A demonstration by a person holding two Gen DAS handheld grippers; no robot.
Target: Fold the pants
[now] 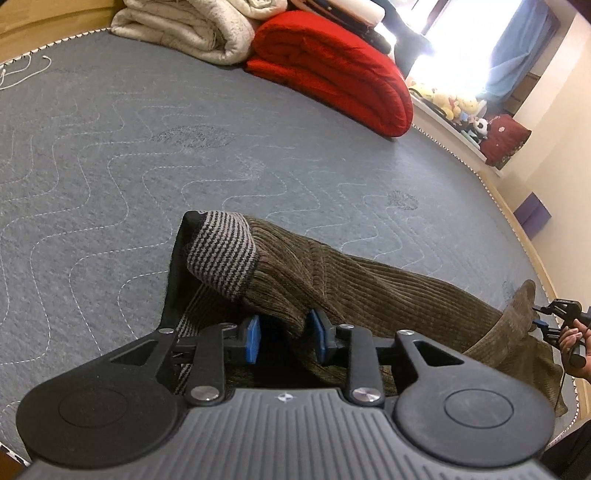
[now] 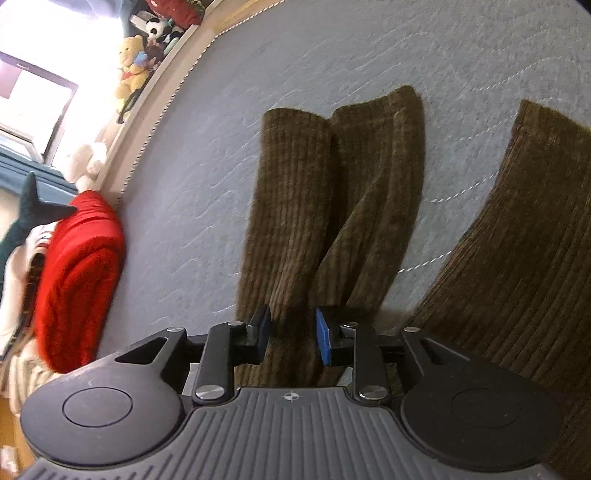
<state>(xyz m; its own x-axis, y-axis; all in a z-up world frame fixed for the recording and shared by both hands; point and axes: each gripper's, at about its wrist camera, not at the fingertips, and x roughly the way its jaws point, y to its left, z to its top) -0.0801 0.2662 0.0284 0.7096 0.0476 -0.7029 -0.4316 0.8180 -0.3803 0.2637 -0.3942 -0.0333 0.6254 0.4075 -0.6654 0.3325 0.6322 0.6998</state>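
Brown ribbed corduroy pants (image 1: pixel 369 280) lie on the grey quilted mattress (image 1: pixel 147 147), near its front edge, with the striped knit waistband (image 1: pixel 221 251) turned up and lying over the brown cloth at the left end. The left gripper (image 1: pixel 284 338) stands part-way open; a ridge of brown cloth runs between its blue pads (image 1: pixel 254 339), and the pads do not appear to press on it. The right gripper (image 2: pixel 291 338) is likewise part-way open over the leg end, with cloth between its blue-padded fingers but seemingly not clamped. In the right wrist view the two leg ends (image 2: pixel 340 177) lie side by side, slightly overlapping, with a further brown panel (image 2: pixel 517 258) apart to the right. In the left wrist view a hand (image 1: pixel 572 343) holds that gripper at the far right.

Progress, as judged: the legs seem brought together lengthwise, and both tools appear to be letting go. The crosswise fold, smoothing and squaring remain. A folded red blanket (image 1: pixel 332 70) and cream quilt (image 1: pixel 184 33) lie at the mattress's far side.
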